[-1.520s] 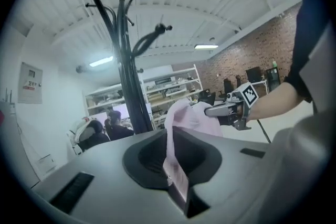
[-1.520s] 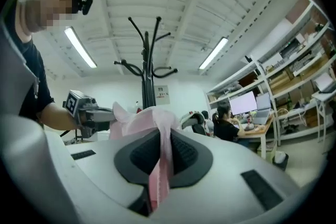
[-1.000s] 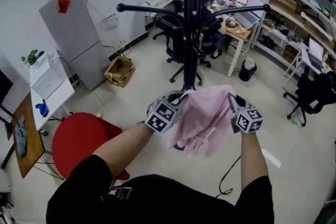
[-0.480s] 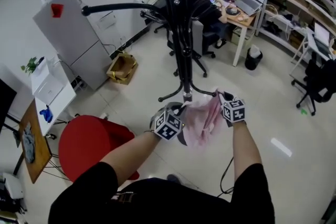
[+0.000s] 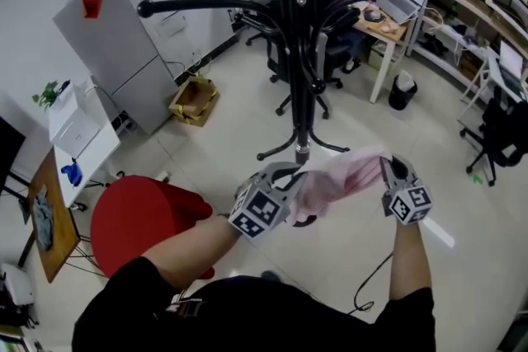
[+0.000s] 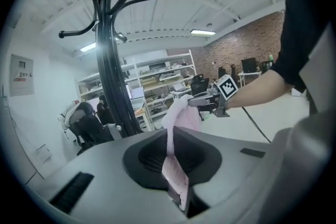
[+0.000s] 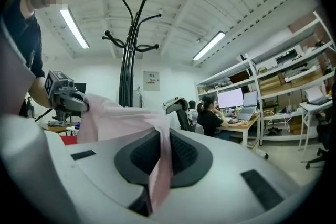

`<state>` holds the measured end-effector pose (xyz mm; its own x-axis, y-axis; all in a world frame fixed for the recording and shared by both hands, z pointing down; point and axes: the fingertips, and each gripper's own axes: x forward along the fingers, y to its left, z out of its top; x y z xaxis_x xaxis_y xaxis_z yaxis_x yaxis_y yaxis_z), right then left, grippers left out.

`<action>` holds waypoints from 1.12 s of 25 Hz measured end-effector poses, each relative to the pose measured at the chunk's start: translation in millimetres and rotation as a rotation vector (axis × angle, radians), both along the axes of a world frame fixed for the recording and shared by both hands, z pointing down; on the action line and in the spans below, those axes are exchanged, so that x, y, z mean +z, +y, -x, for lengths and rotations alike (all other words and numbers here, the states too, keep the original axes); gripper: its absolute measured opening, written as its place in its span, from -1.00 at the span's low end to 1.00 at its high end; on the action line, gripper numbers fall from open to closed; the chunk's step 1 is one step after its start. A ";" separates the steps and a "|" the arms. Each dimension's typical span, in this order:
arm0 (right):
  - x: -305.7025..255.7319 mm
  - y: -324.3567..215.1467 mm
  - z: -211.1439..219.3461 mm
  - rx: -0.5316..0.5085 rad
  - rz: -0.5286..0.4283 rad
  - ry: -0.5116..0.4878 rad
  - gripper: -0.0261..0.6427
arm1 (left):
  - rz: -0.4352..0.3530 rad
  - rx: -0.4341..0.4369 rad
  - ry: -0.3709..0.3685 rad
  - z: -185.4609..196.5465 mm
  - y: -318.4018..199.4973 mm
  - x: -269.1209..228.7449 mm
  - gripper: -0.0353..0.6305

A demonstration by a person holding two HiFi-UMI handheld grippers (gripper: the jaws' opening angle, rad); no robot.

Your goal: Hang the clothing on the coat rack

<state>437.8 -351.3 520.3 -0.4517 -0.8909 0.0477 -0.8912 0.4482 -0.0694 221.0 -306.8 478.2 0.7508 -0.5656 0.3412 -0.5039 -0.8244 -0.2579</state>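
Note:
A pale pink garment (image 5: 337, 180) is stretched between my two grippers, just in front of the black coat rack (image 5: 297, 29). My left gripper (image 5: 290, 177) is shut on one end of the garment (image 6: 177, 160), pink cloth pinched between its jaws. My right gripper (image 5: 386, 167) is shut on the other end of the garment (image 7: 157, 176). The rack's curved arms (image 5: 198, 7) spread left and right above the cloth. In the left gripper view the coat rack (image 6: 113, 71) rises at the left. In the right gripper view the coat rack (image 7: 128, 55) stands behind the stretched cloth.
A red round stool (image 5: 136, 218) sits at my left. A grey cabinet (image 5: 111, 53) and cardboard box (image 5: 194, 99) stand by the wall. People sit on office chairs (image 5: 330, 53) at a desk (image 5: 388, 25) behind the rack. A cable (image 5: 371, 280) trails on the floor.
The grippers have moved apart, the right one swinging out to the right, so the bunched garment is now pulled out into a band. The rack has shifted slightly in view.

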 end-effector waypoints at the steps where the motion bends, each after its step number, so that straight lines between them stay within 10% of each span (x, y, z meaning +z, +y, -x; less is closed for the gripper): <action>1: -6.5 -4.0 -2.9 0.003 -0.011 0.012 -0.88 | 0.005 -0.012 0.014 -1.5 -4.1 -3.0 -0.84; 13: 9.5 -155.5 99.8 -0.083 0.101 0.308 -0.87 | 0.063 -0.150 -0.060 3.2 -31.9 50.4 -0.84; 21: 93.8 -142.6 97.5 -0.113 0.303 0.188 -0.83 | 0.134 -0.183 -0.071 -4.1 -46.4 90.9 -0.84; 28: 126.7 -114.9 96.2 -0.038 0.328 -0.113 -0.80 | 0.169 -0.214 -0.039 -12.7 -60.9 111.8 -0.84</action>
